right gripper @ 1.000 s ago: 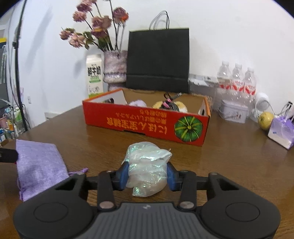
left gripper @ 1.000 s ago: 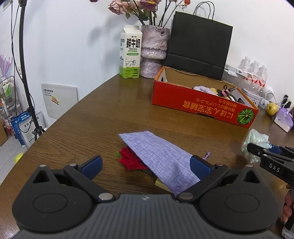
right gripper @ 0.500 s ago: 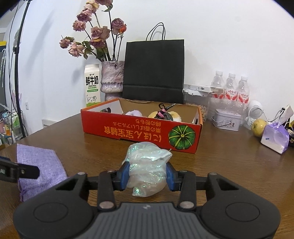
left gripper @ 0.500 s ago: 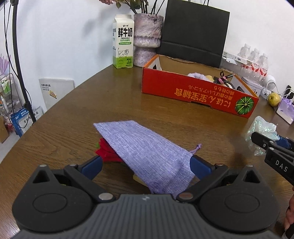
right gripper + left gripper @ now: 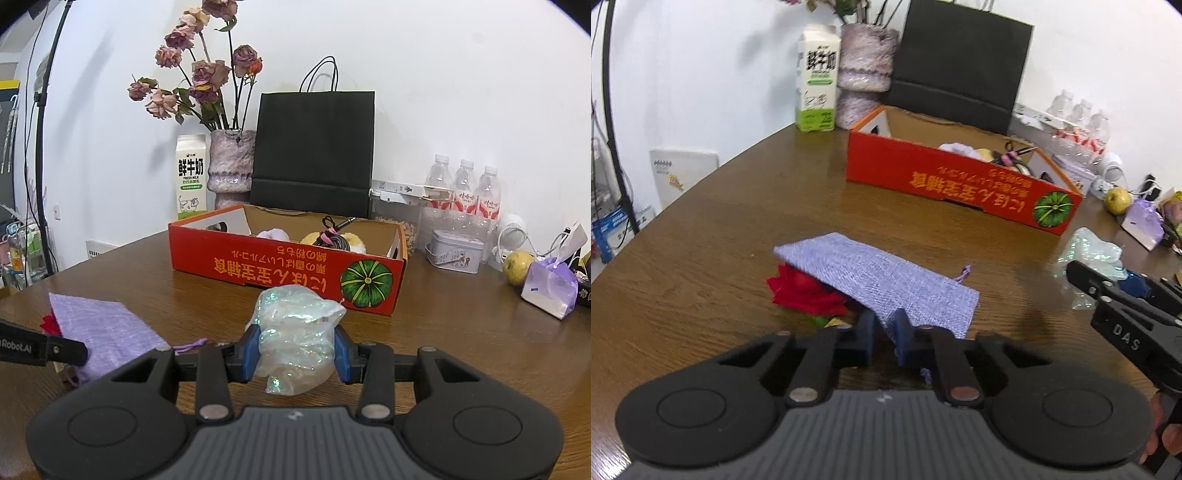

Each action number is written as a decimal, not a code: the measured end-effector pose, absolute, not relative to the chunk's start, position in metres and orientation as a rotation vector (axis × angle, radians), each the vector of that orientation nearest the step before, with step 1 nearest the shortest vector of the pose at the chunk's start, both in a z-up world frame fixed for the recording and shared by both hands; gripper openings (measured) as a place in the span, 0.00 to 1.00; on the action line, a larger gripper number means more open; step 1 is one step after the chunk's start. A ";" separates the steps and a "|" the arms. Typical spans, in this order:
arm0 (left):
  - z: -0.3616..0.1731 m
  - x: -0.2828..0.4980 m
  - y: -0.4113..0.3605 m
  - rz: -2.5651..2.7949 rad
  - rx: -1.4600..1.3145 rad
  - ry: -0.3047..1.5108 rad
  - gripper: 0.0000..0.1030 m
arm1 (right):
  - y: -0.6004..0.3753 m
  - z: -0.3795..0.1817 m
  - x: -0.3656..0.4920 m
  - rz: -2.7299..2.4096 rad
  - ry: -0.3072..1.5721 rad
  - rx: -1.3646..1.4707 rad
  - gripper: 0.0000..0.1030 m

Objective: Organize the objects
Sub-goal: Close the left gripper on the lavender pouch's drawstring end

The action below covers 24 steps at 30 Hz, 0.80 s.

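Two hand-held grippers, each clamped on something soft, short of the red box point(image 5: 280, 266).

Left hand-held gripper point(image 5: 884, 334) has just been closing and now pinches the near edge of the purple pouch point(image 5: 879, 280), which lies flat on the table point(image 5: 720, 221), partly covering a red flower point(image 5: 805, 291); its long axis runs from far-left to near-right. A second ago those jaws stood wide either side of it. Right hand-held gripper point(image 5: 293, 349) grips the iridescent plastic bag point(image 5: 295, 332), unchanged, and sits nearer the box, which lies straight ahead beyond both.
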<state>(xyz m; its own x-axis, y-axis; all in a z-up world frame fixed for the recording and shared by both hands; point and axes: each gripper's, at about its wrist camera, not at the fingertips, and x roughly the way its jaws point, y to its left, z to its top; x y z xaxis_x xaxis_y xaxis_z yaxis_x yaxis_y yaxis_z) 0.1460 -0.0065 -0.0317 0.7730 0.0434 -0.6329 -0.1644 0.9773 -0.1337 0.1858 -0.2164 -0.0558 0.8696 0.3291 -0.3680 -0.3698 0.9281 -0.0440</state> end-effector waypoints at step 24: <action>-0.032 0.151 -0.042 -0.028 -0.060 0.677 0.65 | -0.241 -0.049 0.176 0.312 0.326 -0.049 0.39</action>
